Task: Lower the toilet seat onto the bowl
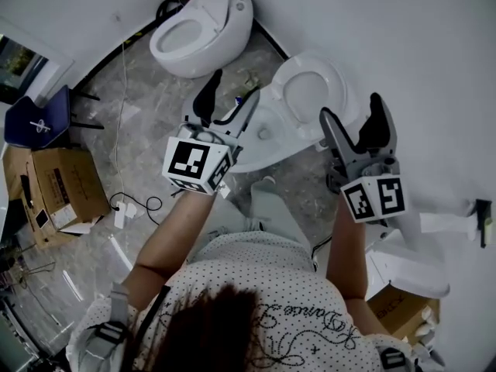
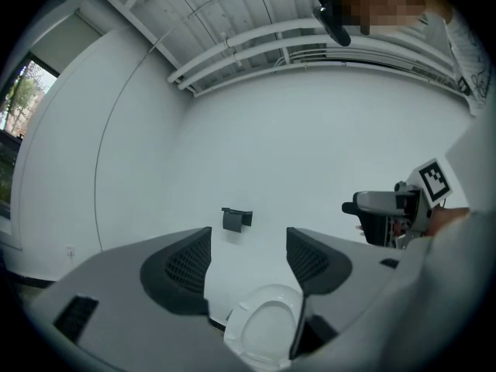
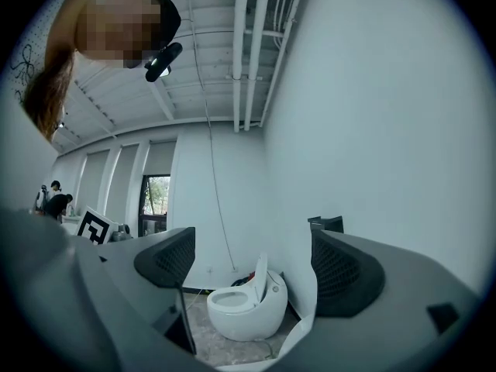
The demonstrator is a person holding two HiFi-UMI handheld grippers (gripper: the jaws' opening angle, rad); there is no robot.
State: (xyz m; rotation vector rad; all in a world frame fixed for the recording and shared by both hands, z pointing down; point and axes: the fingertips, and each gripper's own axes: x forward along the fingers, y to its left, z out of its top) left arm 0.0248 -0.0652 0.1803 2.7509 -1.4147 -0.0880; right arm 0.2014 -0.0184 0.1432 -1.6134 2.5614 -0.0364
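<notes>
Now the left gripper's (image 2: 248, 246) two dark fingers (image 2: 182, 266) are standing wide apart and are squeezing nothing. In the left gripper view, the white toilet seat (image 2: 267, 328) is showing low down in the gap between them. It is standing up with its round hole facing the camera, and the fingers are not closing on it. Behind it, a small black holder (image 2: 236, 219) is sticking out of the white wall (image 2: 294, 146). The right gripper's (image 3: 252, 246) fingers (image 3: 341, 273) are spread wide too, with nothing in their grip. Far off between them, an egg-shaped toilet (image 3: 244, 304) is sitting on the floor with its lid up. In the head view, the toilet seat (image 1: 310, 91) is up and leaning back toward the wall, above the bowl (image 1: 260, 134). The left gripper (image 1: 235, 90) is pointing at the left side of the bowl, close to the seat's edge. The right gripper (image 1: 351, 107) is hanging just to the right of the seat. Each gripper is carrying a marker cube (image 1: 194, 163) near the person's hand. The egg-shaped toilet (image 1: 198, 29) is standing farther back on the gray stone floor (image 1: 155, 107). A thin white cable (image 1: 118, 91) is running across that floor. Off to the left, a cardboard box (image 1: 58, 188) is sitting near a blue chair (image 1: 35, 122).
</notes>
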